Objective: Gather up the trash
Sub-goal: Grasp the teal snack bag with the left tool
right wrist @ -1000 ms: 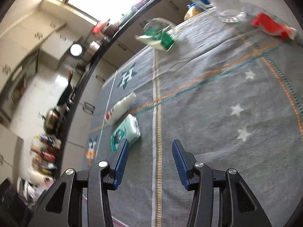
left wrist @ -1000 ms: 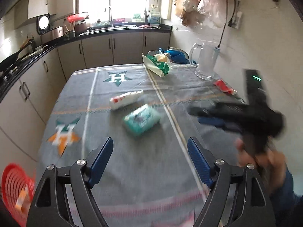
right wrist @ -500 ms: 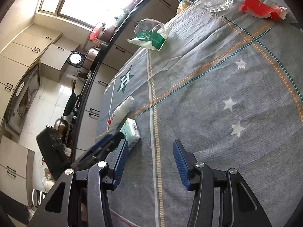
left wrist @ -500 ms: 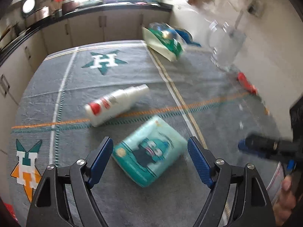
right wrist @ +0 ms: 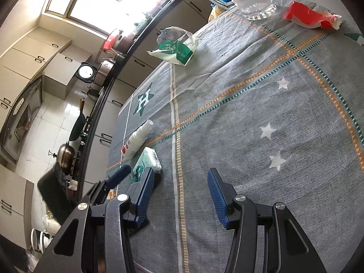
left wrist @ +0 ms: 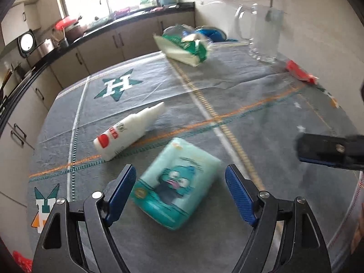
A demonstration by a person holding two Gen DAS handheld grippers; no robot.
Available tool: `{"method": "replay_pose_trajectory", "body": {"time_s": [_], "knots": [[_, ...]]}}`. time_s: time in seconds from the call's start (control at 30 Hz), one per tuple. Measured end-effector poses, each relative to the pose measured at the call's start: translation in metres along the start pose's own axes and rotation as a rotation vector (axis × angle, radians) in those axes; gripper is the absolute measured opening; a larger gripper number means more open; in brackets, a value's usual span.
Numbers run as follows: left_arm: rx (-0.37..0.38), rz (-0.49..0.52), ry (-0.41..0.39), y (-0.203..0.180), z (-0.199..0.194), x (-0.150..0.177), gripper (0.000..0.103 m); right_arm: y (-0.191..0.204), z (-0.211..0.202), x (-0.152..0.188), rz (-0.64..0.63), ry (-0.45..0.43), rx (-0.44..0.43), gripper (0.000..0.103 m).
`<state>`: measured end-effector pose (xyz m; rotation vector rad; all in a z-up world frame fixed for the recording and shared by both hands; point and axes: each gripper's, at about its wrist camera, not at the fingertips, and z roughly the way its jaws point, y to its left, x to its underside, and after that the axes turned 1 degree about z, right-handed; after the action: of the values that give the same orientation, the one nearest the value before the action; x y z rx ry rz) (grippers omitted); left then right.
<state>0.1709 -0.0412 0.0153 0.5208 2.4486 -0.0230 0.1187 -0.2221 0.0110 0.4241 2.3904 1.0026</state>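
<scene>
A teal tissue pack (left wrist: 177,184) lies on the grey tablecloth, between the fingers of my open left gripper (left wrist: 180,187), which does not touch it. It also shows in the right wrist view (right wrist: 146,162). A white bottle (left wrist: 132,133) lies on its side just beyond it, also seen in the right wrist view (right wrist: 137,140). A green and white bag (left wrist: 184,47) lies at the far end. A red wrapper (right wrist: 310,16) lies near the wall. My right gripper (right wrist: 179,195) is open and empty over bare cloth; it shows at the right of the left wrist view (left wrist: 329,152).
A glass jug (left wrist: 261,34) stands at the far right by the wall. A red basket (left wrist: 21,261) sits on the floor at the lower left. Kitchen counters and cabinets (left wrist: 95,45) run along the left and far sides of the table.
My left gripper has moved forward and down, so the tissue pack now sits between its open fingers. My right gripper has shifted a little and stays open.
</scene>
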Motion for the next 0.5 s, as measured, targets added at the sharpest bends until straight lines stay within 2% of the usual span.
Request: {"method": "replay_pose_trajectory", "body": {"time_s": [0.07, 0.2, 0.27, 0.3, 0.37, 0.5], "knots": [[0.054, -0.021, 0.039, 0.009, 0.008, 0.002, 0.080, 0.000, 0.001, 0.000, 0.000, 0.004, -0.001, 0.054], [0.098, -0.031, 0.025, 0.010, 0.004, 0.009, 0.079, 0.000, 0.001, 0.000, -0.002, 0.005, -0.002, 0.054], [0.098, -0.038, 0.018, 0.005, 0.000, 0.013, 0.063, -0.001, 0.000, 0.001, -0.002, 0.005, -0.001, 0.054], [0.071, -0.044, 0.025, 0.002, 0.001, 0.014, 0.053, 0.000, 0.000, 0.000, -0.003, 0.004, -0.001, 0.054], [0.040, -0.080, 0.019, 0.000, 0.000, 0.016, 0.051, 0.000, 0.000, 0.001, -0.008, 0.000, 0.004, 0.054], [-0.007, -0.167, 0.016, 0.006, -0.006, 0.023, 0.037, 0.003, 0.001, 0.002, -0.020, -0.002, 0.012, 0.054]]}}
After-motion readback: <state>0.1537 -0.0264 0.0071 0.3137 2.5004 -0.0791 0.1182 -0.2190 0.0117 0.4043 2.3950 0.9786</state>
